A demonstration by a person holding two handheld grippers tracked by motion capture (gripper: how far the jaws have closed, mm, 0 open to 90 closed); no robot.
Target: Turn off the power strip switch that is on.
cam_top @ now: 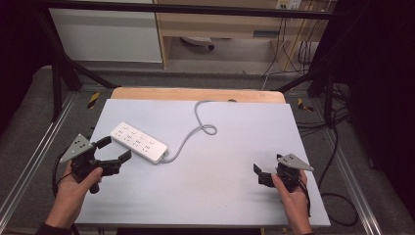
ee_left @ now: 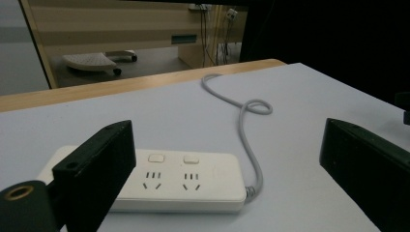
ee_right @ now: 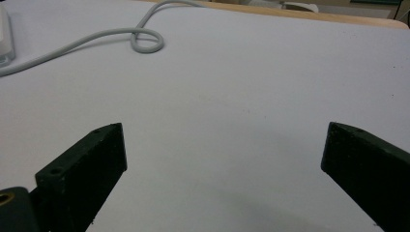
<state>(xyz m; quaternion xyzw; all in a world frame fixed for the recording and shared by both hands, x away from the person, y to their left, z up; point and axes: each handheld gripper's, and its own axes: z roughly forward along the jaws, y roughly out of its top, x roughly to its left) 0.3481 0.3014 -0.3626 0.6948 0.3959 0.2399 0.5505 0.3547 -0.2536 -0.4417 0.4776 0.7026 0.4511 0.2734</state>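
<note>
Centrally on the pale table (cam_top: pixel 205 196), toward its left half, a white power strip (cam_top: pixel 139 142) is laid flat — its grey cable (cam_top: pixel 193 132) looped once behind it. The left gripper (cam_top: pixel 115 149) is held just beside the strip, jaws spread wide; the right gripper (cam_top: pixel 260 175) is held well apart near the right edge — jaws likewise spread, nothing between them.

Even light, dark edges, slight blur.
</note>
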